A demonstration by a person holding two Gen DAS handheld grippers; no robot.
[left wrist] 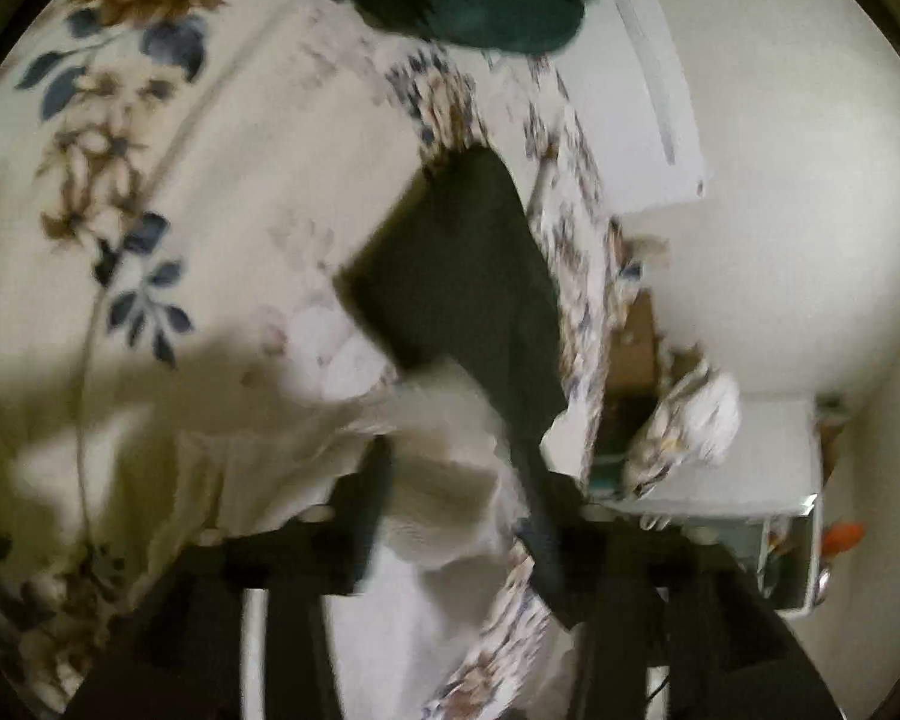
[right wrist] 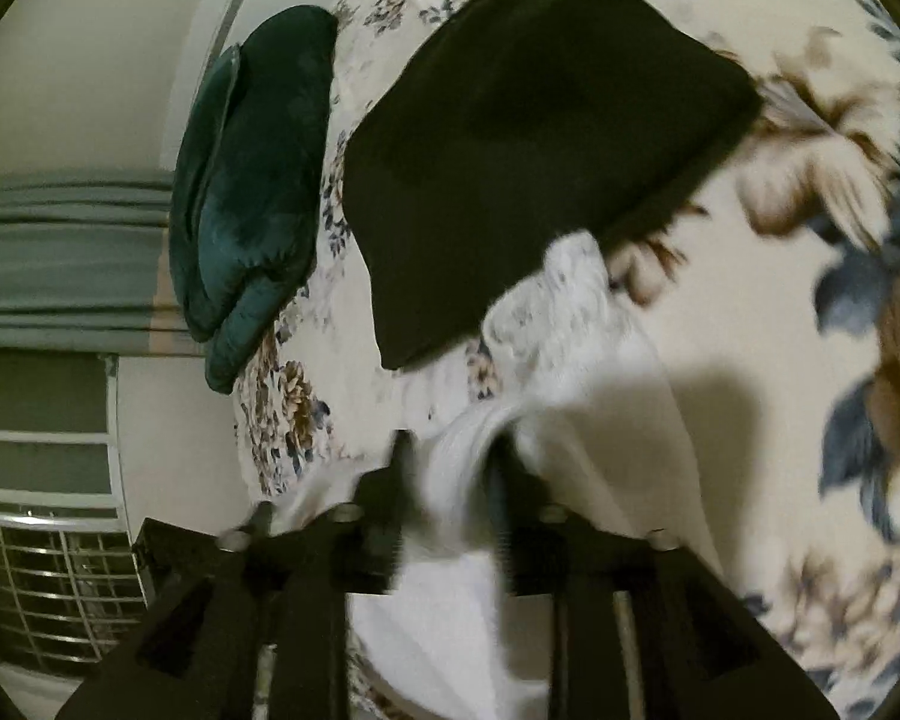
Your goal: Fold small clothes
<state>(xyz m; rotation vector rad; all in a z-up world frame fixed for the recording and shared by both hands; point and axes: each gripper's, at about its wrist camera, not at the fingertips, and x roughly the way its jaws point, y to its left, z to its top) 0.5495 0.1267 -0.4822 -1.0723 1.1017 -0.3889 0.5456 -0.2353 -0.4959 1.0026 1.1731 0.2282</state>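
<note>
White garment (right wrist: 468,480), thin, limp and light, lies bunched on the floral bedspread (right wrist: 780,324) just beside the folded black garment (right wrist: 522,144). Right tongs (right wrist: 450,468) clench a gathered fold; left tongs (left wrist: 456,480) grip another edge. Hold hems or corners; the middle sags

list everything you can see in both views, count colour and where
white garment: one, white, on the bed, bunched between both grippers
black cloth: one, black, folded flat on the bed beyond the white garment
pillow: one, dark green, at the bed's edge by the wall
bedsheet: one, cream with blue and brown flowers, under everything
cooler grille: one, white, beside the bed
left gripper: black, around white fabric
right gripper: black, pinching white fabric
</note>
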